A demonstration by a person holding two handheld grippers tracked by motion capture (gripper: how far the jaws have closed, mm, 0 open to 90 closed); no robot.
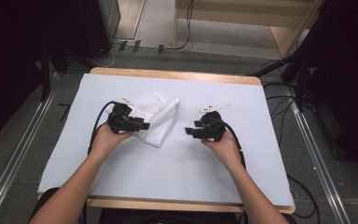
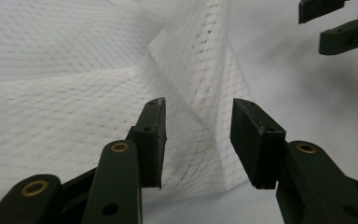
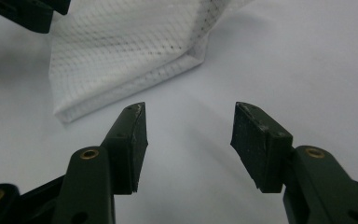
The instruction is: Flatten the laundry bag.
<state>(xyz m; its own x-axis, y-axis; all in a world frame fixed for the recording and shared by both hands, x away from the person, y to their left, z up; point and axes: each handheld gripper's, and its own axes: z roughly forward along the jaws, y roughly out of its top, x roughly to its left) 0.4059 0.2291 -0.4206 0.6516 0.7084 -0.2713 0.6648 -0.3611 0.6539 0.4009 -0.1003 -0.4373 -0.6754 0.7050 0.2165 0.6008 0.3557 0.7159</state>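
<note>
A white mesh cloth (image 1: 157, 117) lies folded and rumpled on the white-covered table (image 1: 177, 168), left of centre. My left gripper (image 1: 144, 125) hovers at the cloth's left side with its jaws apart. In the left gripper view the mesh cloth (image 2: 74, 93) lies just beyond the open left gripper (image 2: 198, 135), and no pad presses on it. My right gripper (image 1: 188, 131) stands open over bare table, to the right of the cloth. In the right gripper view the right gripper (image 3: 189, 140) holds nothing, and the cloth's (image 3: 121, 51) folded corner lies ahead.
The table's wooden edge (image 1: 177, 74) shows at the far side. Cables (image 1: 284, 112) run over the floor at the right, and metal rails (image 1: 23, 149) flank the table. Dark stands (image 1: 303, 60) rise at the back right. Bare white surface lies in front of both hands.
</note>
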